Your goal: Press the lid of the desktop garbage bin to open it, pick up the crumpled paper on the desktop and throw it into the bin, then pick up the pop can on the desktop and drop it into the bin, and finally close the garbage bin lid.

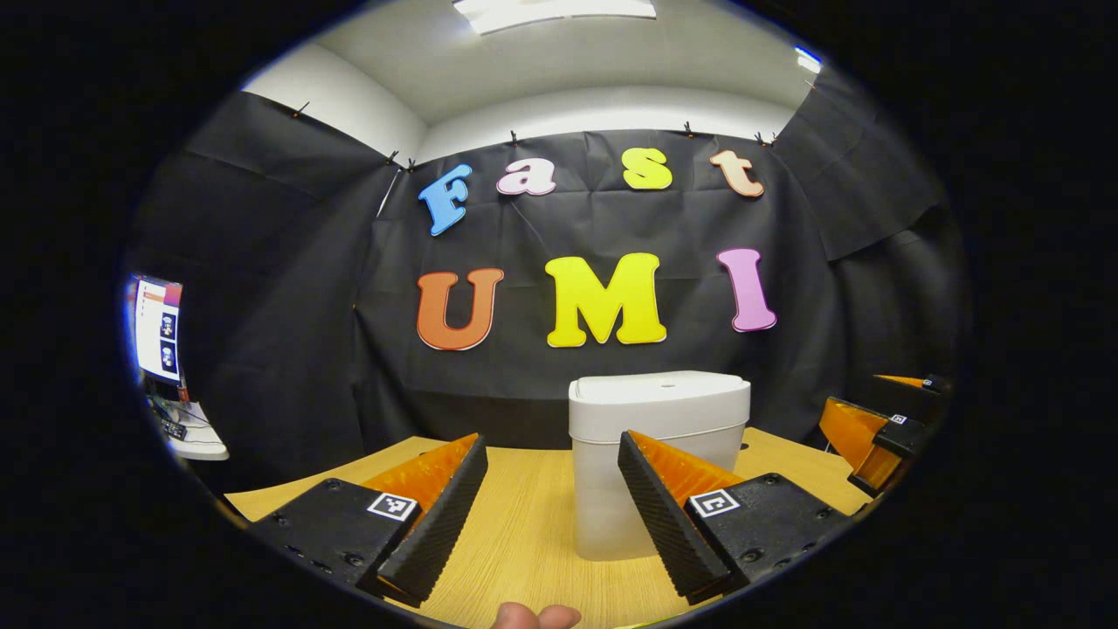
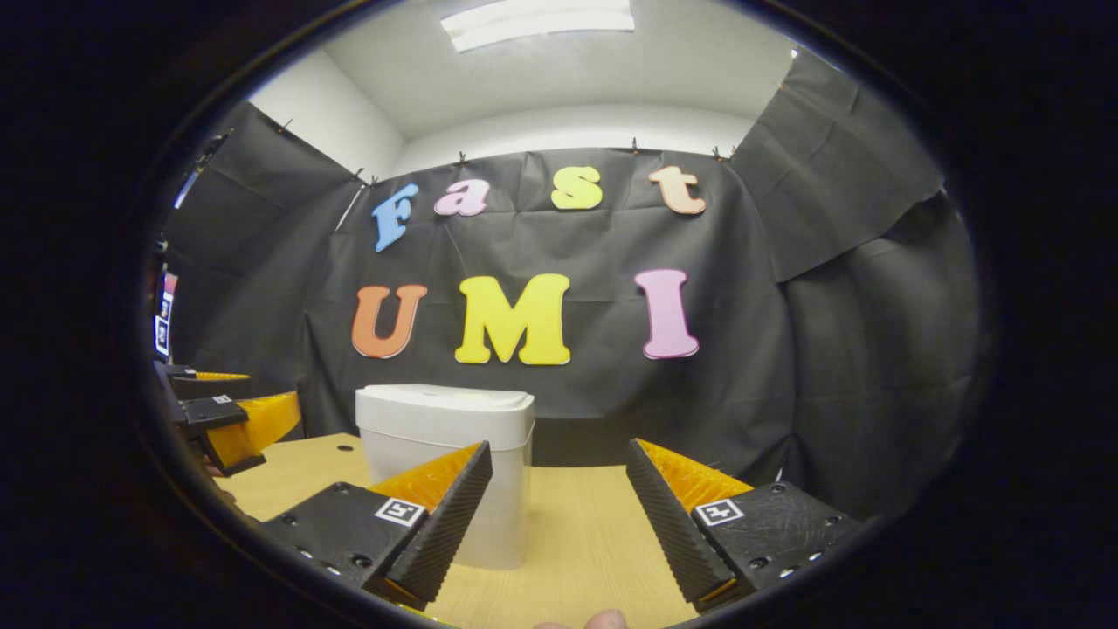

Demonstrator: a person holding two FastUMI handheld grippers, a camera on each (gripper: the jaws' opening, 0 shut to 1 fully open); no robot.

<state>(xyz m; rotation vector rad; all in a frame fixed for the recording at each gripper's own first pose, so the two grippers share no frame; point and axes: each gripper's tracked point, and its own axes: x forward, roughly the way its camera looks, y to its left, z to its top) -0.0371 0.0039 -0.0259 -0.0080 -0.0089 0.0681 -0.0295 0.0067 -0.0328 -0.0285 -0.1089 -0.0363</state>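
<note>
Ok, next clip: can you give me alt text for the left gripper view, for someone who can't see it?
A white desktop garbage bin with its lid closed stands on a wooden table, straight ahead of the open, empty left gripper. The right gripper hangs at the right edge, and a monitor sits far left against the booth's black cloth wall.

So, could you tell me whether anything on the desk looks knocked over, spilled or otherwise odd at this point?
Nothing stands out. The white bin stands upright on the wooden desk with its lid shut and level. Both the left hand-held gripper and the right hand-held gripper are open, apart from the bin.
</note>
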